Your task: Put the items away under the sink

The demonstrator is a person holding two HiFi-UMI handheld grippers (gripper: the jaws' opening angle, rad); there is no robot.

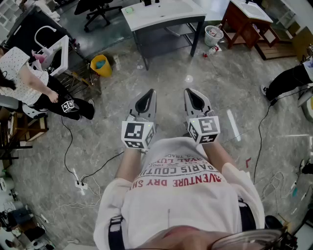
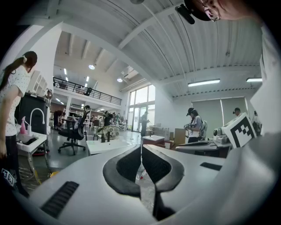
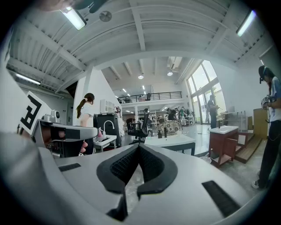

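I hold both grippers close to my chest, pointing forward over the bare stone floor. My left gripper (image 1: 148, 93) (image 2: 141, 147) is shut with nothing between its jaws. My right gripper (image 1: 191, 92) (image 3: 138, 146) is likewise shut and empty. A wooden sink cabinet (image 1: 246, 22) (image 3: 224, 141) stands far ahead to the right. Beside it sit a white bin (image 1: 212, 34) and a small bottle (image 1: 213, 50) lying on the floor. A white sink table (image 1: 161, 13) (image 3: 169, 141) stands straight ahead. Neither gripper is near any of them.
A white sink stand with a faucet (image 1: 53, 49) and a yellow bucket (image 1: 100, 65) are at the left, beside a crouching person (image 1: 27, 80). Cables and a power strip (image 1: 79, 184) trail over the floor at left. Another person's leg (image 1: 288, 80) is at the right.
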